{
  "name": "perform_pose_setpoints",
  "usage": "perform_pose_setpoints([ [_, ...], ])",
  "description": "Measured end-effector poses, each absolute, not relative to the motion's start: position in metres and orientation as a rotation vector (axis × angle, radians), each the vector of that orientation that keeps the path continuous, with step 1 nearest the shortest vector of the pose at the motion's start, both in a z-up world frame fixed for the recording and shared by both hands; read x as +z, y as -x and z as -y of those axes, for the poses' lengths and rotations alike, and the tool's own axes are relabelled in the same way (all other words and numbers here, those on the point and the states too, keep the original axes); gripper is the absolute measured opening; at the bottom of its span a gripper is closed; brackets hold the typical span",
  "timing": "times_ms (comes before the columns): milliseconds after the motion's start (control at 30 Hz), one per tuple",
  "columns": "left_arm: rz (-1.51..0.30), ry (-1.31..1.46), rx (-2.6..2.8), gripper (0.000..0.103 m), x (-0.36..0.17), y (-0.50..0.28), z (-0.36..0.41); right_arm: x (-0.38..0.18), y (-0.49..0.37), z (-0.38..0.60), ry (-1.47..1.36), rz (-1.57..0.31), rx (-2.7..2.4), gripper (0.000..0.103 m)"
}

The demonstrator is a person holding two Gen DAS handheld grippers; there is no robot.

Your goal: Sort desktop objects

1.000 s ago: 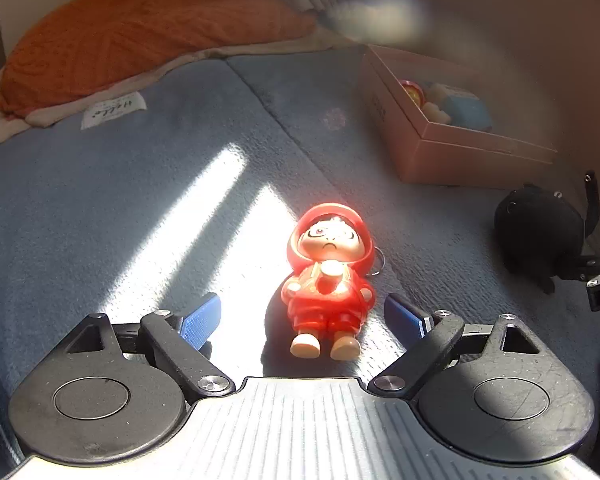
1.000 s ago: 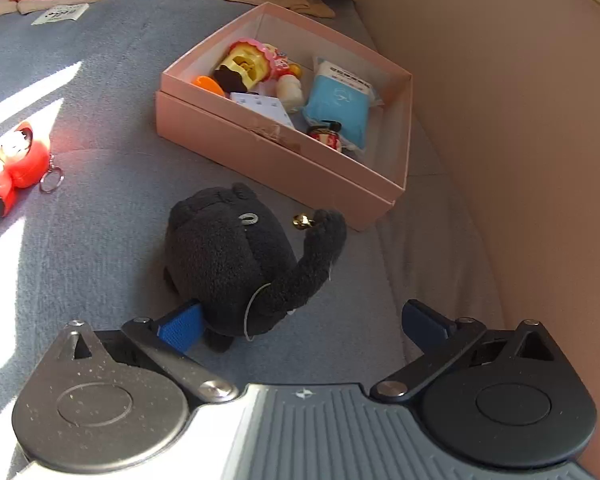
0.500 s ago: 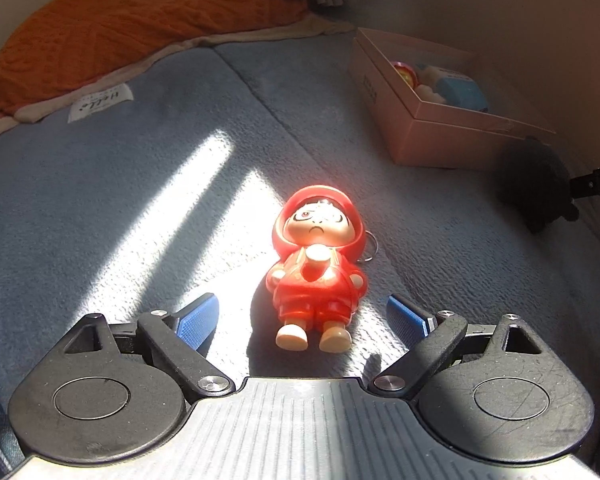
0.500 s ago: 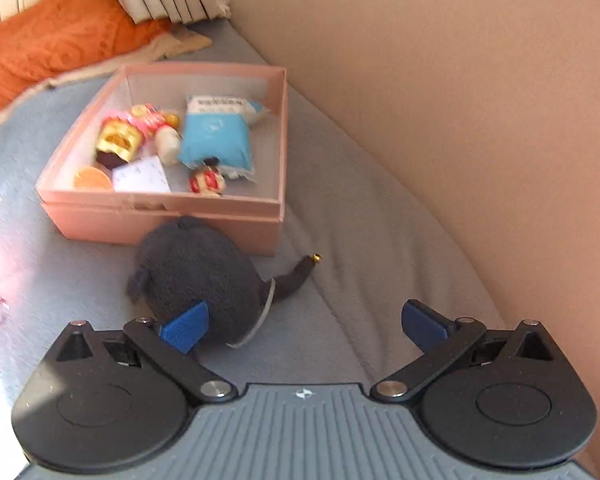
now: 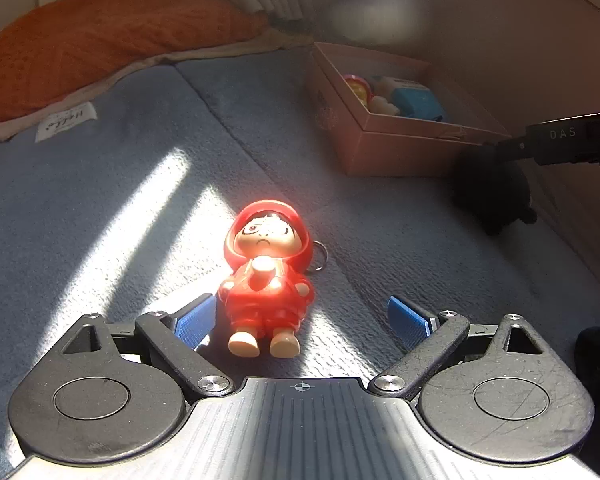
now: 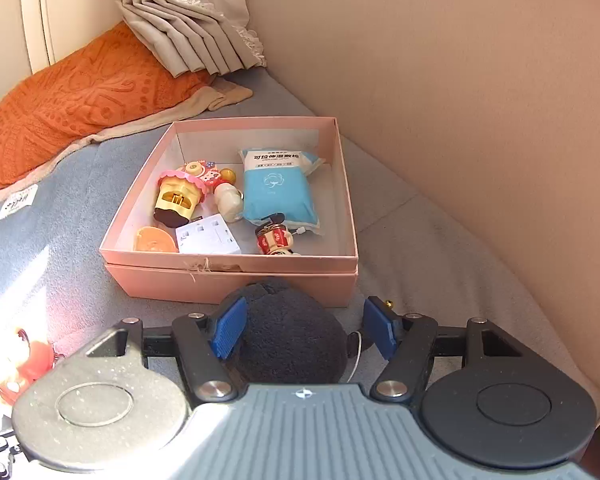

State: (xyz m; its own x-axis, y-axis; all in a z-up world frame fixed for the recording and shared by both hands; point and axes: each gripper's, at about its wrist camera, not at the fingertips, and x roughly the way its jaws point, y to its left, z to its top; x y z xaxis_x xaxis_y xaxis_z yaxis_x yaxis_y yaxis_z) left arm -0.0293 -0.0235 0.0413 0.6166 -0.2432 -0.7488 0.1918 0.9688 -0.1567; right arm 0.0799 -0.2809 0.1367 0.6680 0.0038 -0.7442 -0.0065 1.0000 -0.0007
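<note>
In the pink box (image 6: pixel 228 258), blue pouch (image 6: pixel 278 190), toys, perhaps a card (image 6: pixel 208 238)

- Left gripper (image 5: pixel 306 322): blue ribbed pads, black linkage arms behind jaws, silver pivot screws, ridged grey body.
- Right gripper (image 6: pixel 306 330): same build; white "DAS" lettering on its side.

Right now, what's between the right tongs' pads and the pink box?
Right wrist view: a black plush toy sits between the closing right tongs, just short of the pink cardboard box. Nothing else lies between.
</note>
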Motion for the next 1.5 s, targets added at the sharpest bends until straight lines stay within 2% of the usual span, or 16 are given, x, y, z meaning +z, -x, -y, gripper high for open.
perform_pose_setpoints([
  [133, -0.875, 0.065, -0.24, 0.096, 0.041, 0.027, 0.022, 0.125, -0.085, 0.284, -0.094, -0.953, 0.105, 0.068],
  [267, -0.876, 0.06, -0.244, 0.096, 0.04, 0.026, 0.021, 0.122, -0.073, 0.265, -0.015, -0.967, 0.157, 0.073],
  [333, -0.875, 0.059, -0.241, 0.096, 0.04, 0.026, 0.02, 0.124, -0.066, 0.26, -0.016, -0.99, 0.227, 0.081],
  [433, -0.88, 0.057, -0.229, 0.096, 0.04, 0.025, 0.02, 0.132, -0.054, 0.252, -0.018, -0.999, 0.364, 0.081],
  [500, -0.883, 0.055, -0.221, 0.097, 0.039, 0.025, 0.02, 0.146, -0.044, 0.25, -0.036, -0.959, 0.466, 0.081],
  [600, -0.89, 0.052, -0.209, 0.097, 0.038, 0.024, 0.019, 0.163, -0.039, 0.259, -0.074, -0.845, 0.423, 0.089],
  [733, -0.905, 0.045, -0.196, 0.097, 0.036, 0.022, 0.018, 0.163, -0.058, 0.293, -0.234, -0.836, 0.244, 0.09],
  [900, -0.909, 0.045, -0.196, 0.098, 0.035, 0.022, 0.017, 0.137, -0.08, 0.306, -0.298, -0.938, 0.146, 0.09],
  [1033, -0.905, 0.045, -0.211, 0.098, 0.036, 0.024, 0.018, 0.122, -0.085, 0.277, -0.174, -0.976, 0.211, 0.09],
  [1133, -0.899, 0.053, -0.224, 0.098, 0.037, 0.024, 0.019, 0.115, -0.076, 0.256, -0.048, -0.977, 0.242, 0.082],
  [1500, -0.871, 0.1, -0.314, 0.098, 0.047, 0.03, 0.025, 0.104, -0.071, 0.247, 0.021, -1.009, 0.209, 0.082],
])
